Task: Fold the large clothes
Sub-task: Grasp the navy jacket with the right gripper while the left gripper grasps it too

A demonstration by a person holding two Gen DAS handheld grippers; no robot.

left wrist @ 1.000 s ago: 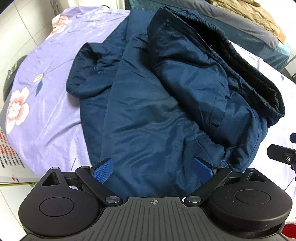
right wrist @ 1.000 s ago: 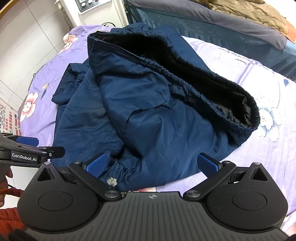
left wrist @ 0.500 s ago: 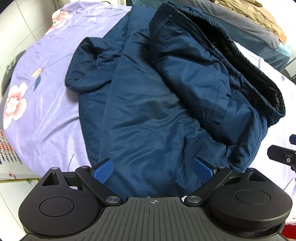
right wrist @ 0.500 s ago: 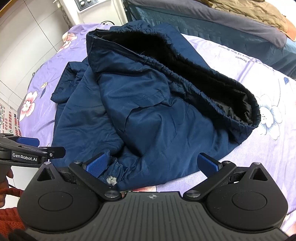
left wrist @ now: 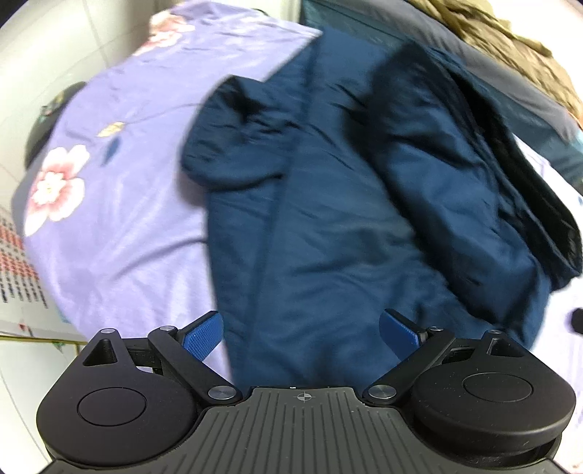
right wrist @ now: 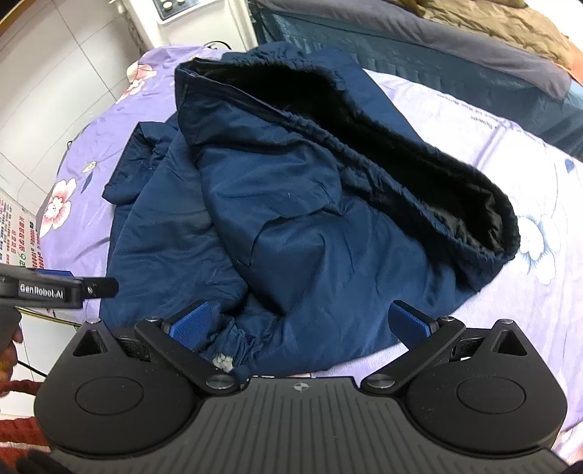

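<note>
A large navy blue padded jacket (left wrist: 328, 226) lies partly folded on the purple floral bedsheet (left wrist: 120, 204). Its black fleece lining (right wrist: 419, 175) shows along the upturned hem. A sleeve (left wrist: 233, 146) is bunched at the left. My left gripper (left wrist: 300, 333) is open and empty, just above the jacket's near edge. My right gripper (right wrist: 304, 322) is open and empty over the near edge, where a cuff (right wrist: 233, 342) with a white scuff lies by the left finger. The left gripper also shows at the left of the right wrist view (right wrist: 58, 288).
A second bed with a dark grey cover (right wrist: 455, 62) and a brown blanket (right wrist: 510, 25) stands behind. A white appliance (right wrist: 189, 14) stands at the back left. A printed sheet (left wrist: 18, 266) lies at the bed's left edge.
The left gripper has moved left and forward over the jacket; its view is blurred by motion. The right gripper has hardly moved. Both stay open.
</note>
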